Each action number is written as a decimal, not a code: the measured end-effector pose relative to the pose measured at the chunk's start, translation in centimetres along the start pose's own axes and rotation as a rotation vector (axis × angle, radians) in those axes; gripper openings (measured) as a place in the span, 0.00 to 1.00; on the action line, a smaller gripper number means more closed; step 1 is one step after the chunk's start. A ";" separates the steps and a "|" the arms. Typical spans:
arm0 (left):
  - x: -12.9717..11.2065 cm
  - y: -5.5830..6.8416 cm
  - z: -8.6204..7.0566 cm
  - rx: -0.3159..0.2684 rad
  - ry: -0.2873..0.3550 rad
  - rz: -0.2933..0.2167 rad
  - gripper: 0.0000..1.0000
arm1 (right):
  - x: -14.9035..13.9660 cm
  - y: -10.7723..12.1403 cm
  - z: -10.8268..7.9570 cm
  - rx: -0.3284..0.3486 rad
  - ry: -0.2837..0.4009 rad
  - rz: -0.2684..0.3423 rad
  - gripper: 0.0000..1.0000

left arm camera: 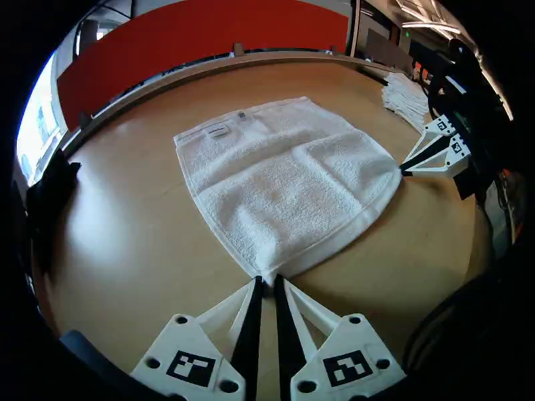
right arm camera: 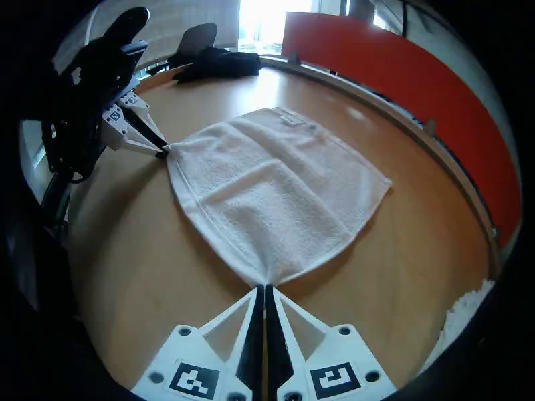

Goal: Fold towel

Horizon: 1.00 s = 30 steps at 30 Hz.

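Observation:
A white towel (left arm camera: 287,180) lies spread on the round wooden table (left arm camera: 134,227), with a label near its far edge. My left gripper (left arm camera: 267,284) sits at the bottom of the left gripper view, its fingers pinched on the towel's near corner. Farther right, my right gripper (left arm camera: 403,170) pinches the neighbouring corner. In the right gripper view, the right gripper (right arm camera: 265,286) is shut on the near corner of the towel (right arm camera: 274,187). The left gripper (right arm camera: 164,152) holds the corner at upper left. Both held corners look slightly pulled up and taut.
A stack of white towels (left arm camera: 404,97) rests at the table's far right edge, also seen as white cloth (right arm camera: 468,314). A dark bag (right arm camera: 214,63) lies on the table's edge. A red panel (left arm camera: 200,33) runs behind the table's raised rim.

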<state>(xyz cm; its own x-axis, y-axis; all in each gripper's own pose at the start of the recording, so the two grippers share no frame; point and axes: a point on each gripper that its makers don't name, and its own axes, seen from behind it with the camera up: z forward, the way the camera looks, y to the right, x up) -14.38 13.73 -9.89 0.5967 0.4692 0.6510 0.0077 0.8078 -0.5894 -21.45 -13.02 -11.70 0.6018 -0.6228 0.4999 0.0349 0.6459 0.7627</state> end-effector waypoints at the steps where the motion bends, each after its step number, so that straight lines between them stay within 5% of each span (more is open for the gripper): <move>1: 0.0 0.1 0.0 -0.002 0.001 -0.004 0.13 | 0.0 0.0 0.0 0.001 0.000 0.003 0.11; 13: 1.4 0.3 -1.4 -0.005 0.017 -0.039 0.13 | 1.6 0.4 -1.5 -0.010 0.057 0.053 0.10; 30: 5.1 0.1 -5.7 0.005 0.049 -0.069 0.13 | 6.0 1.3 -5.8 -0.034 0.153 0.077 0.09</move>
<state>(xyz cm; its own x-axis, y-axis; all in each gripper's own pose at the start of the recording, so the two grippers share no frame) -6.72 14.19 -9.39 0.6334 0.3941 0.6659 0.0468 0.8395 -0.5413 -13.14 -13.34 -10.12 0.7183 -0.4981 0.4858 0.0092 0.7050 0.7092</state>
